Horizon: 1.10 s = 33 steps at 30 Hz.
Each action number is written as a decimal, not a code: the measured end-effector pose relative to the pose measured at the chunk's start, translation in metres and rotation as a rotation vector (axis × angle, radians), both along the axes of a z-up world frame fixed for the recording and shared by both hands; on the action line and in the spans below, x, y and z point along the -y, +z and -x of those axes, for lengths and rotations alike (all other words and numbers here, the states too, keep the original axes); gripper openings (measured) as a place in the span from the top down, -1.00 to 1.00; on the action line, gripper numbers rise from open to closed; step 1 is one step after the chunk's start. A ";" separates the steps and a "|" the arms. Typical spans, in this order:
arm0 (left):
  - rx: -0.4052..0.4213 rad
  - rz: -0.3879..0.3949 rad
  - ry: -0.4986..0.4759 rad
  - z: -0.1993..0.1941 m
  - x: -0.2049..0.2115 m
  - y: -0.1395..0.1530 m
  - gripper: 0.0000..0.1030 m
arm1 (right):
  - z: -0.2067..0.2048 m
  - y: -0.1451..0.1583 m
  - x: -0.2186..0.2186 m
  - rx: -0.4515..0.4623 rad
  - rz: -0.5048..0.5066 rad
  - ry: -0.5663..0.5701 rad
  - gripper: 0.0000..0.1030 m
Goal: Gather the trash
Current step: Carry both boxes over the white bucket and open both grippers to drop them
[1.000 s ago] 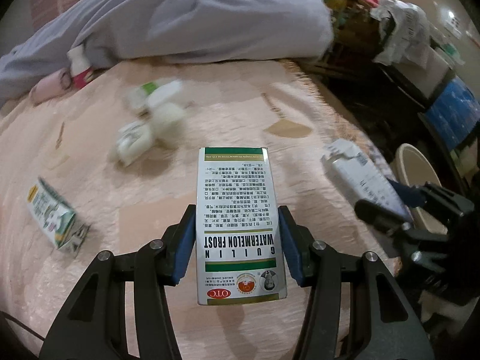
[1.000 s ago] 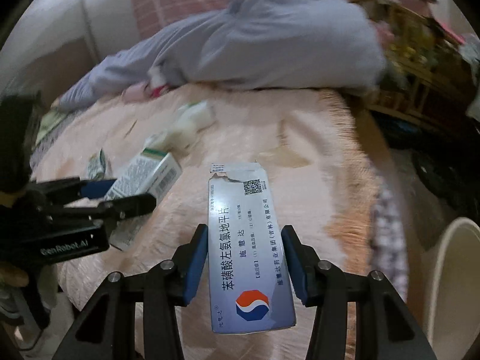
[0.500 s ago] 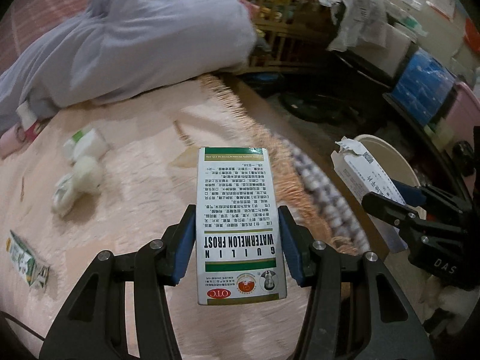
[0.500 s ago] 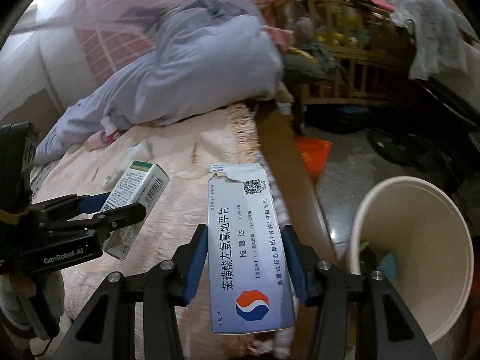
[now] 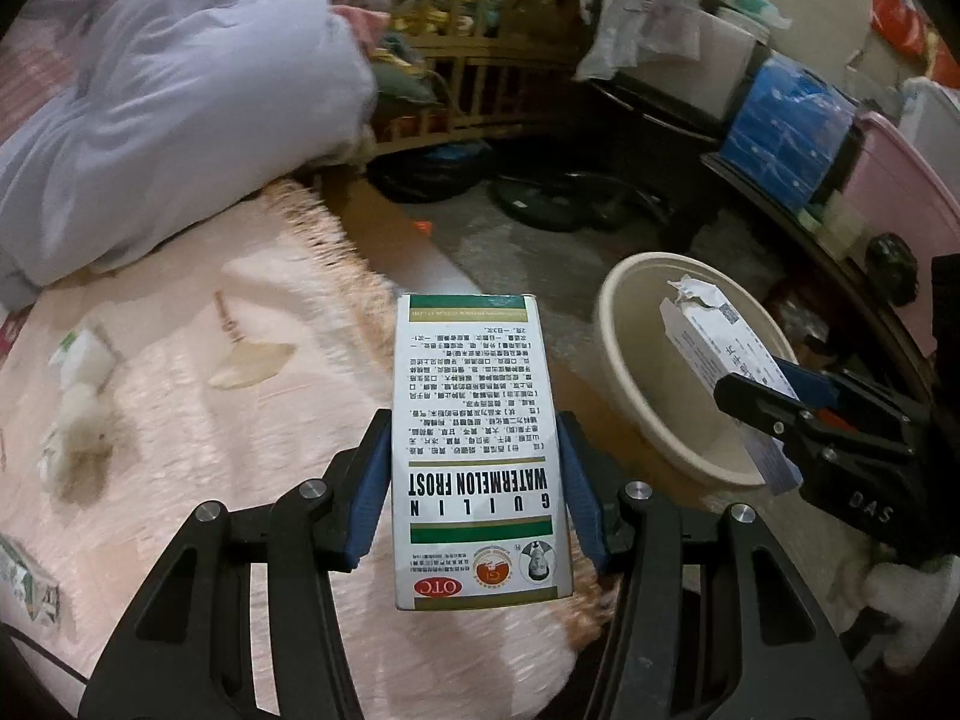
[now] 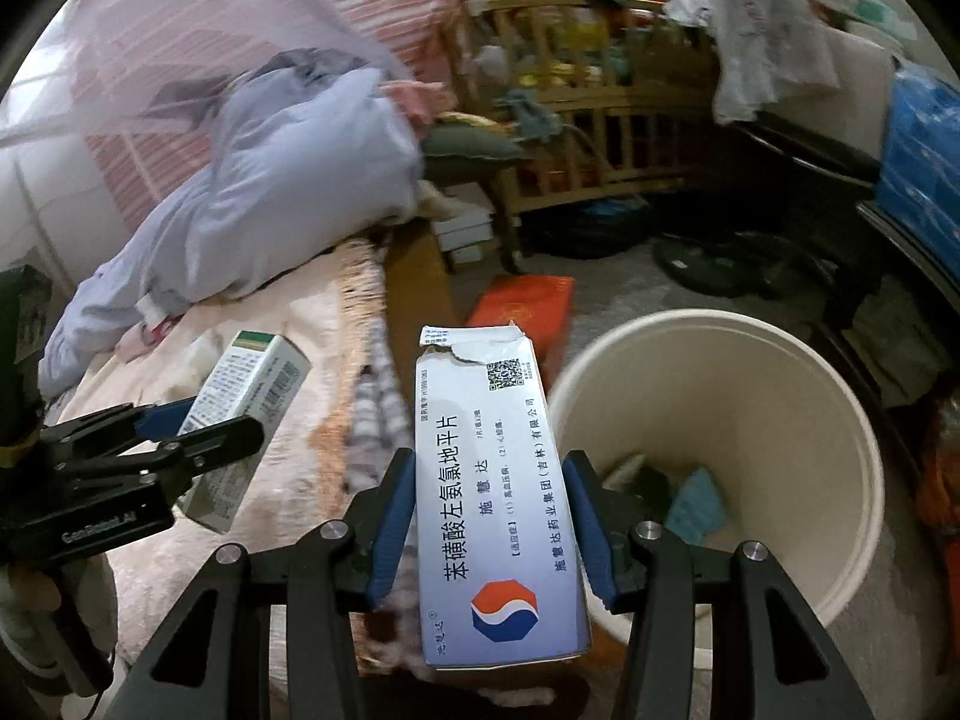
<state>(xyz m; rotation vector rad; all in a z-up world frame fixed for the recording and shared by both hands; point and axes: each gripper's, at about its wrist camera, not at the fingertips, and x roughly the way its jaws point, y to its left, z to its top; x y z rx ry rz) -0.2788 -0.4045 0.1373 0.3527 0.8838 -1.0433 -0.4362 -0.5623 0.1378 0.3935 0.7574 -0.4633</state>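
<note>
Left tongs [image 5: 477, 480] clenched on a green-and-white medicine box [image 5: 477, 450], blue pads pressed flat to its two long sides, printed face up, far end pointing out over the edge of the bed. Right tongs [image 6: 489, 510] clenched likewise on a white-and-blue pill carton [image 6: 495, 498], torn open at its far end, logo at the near end. Carton poised just beside the near rim of a cream bucket [image 6: 840, 396] standing on the floor; seen from the left wrist, its torn end hanging over the bucket's mouth. A few scraps, one blue, lying at the bottom of the bucket. Medicine box over the fringed edge of the pink bedspread [image 5: 180, 420], near the bucket but not above it. Further out on the bedspread: crumpled white tissues [image 5: 78, 396] and a flattened green-printed packet [image 5: 27, 585] at the left edge. Beyond these, a heaped pale blue quilt [image 5: 168, 120]. Behind the bucket, a wooden crib [image 6: 600, 138] piled with clutter.
</note>
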 end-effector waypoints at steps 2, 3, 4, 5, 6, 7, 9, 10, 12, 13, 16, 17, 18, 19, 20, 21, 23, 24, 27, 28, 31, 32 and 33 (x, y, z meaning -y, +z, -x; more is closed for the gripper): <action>-0.005 0.000 -0.021 0.006 0.010 0.000 0.01 | 0.012 -0.002 0.013 0.002 -0.006 -0.039 0.07; -0.007 0.000 -0.030 0.008 0.014 -0.001 0.01 | 0.016 -0.002 0.016 0.003 -0.010 -0.050 0.07; -0.011 0.000 -0.039 0.011 0.020 -0.002 0.01 | 0.022 -0.004 0.023 0.003 -0.014 -0.069 0.07; -0.015 0.000 -0.048 0.013 0.025 -0.002 0.02 | 0.026 -0.005 0.026 0.001 -0.015 -0.081 0.07; -0.021 -0.001 -0.058 0.015 0.030 -0.003 0.01 | 0.030 -0.006 0.031 -0.001 -0.017 -0.094 0.07; -0.029 -0.001 -0.071 0.017 0.034 -0.004 0.01 | 0.035 -0.008 0.037 -0.003 -0.021 -0.111 0.07; -0.048 0.004 -0.096 0.022 0.046 -0.005 0.02 | 0.042 -0.011 0.045 -0.007 -0.028 -0.136 0.07; -0.056 0.006 -0.107 0.023 0.049 -0.005 0.02 | 0.047 -0.013 0.051 -0.010 -0.033 -0.154 0.07; -0.078 0.009 -0.135 0.028 0.059 -0.006 0.01 | 0.053 -0.016 0.059 -0.013 -0.042 -0.179 0.07; -0.091 0.013 -0.149 0.032 0.065 -0.007 0.02 | 0.056 -0.019 0.065 -0.017 -0.049 -0.193 0.07; -0.123 0.020 -0.180 0.040 0.081 -0.008 0.01 | 0.064 -0.028 0.077 -0.025 -0.070 -0.228 0.07; -0.138 0.021 -0.191 0.042 0.086 -0.009 0.01 | 0.067 -0.031 0.080 -0.029 -0.076 -0.238 0.07; -0.152 0.023 -0.200 0.044 0.091 -0.010 0.01 | 0.069 -0.033 0.083 -0.033 -0.079 -0.245 0.07; -0.164 0.024 -0.210 0.046 0.096 -0.011 0.01 | 0.069 -0.035 0.085 -0.036 -0.081 -0.249 0.07; -0.173 0.027 -0.219 0.047 0.100 -0.012 0.01 | 0.070 -0.037 0.088 -0.038 -0.084 -0.254 0.07; -0.184 0.030 -0.224 0.048 0.105 -0.013 0.01 | 0.070 -0.038 0.089 -0.040 -0.086 -0.259 0.07; -0.204 0.031 -0.228 0.049 0.113 -0.015 0.01 | 0.073 -0.041 0.095 -0.040 -0.092 -0.271 0.06; -0.219 0.033 -0.234 0.049 0.116 -0.016 0.00 | 0.073 -0.041 0.095 -0.040 -0.094 -0.274 0.06; -0.254 0.056 -0.245 0.050 0.121 -0.016 -0.01 | 0.075 -0.043 0.098 -0.033 -0.099 -0.288 0.06; -0.260 0.063 -0.250 0.050 0.122 -0.016 -0.02 | 0.075 -0.044 0.100 -0.028 -0.106 -0.293 0.05; -0.272 0.079 -0.246 0.048 0.122 -0.015 -0.26 | 0.076 -0.047 0.105 -0.018 -0.126 -0.313 0.04; -0.275 0.081 -0.244 0.048 0.121 -0.015 -0.28 | 0.077 -0.049 0.106 -0.014 -0.145 -0.319 0.03; -0.275 0.080 -0.243 0.046 0.120 -0.015 -0.28 | 0.077 -0.050 0.107 -0.013 -0.156 -0.321 0.02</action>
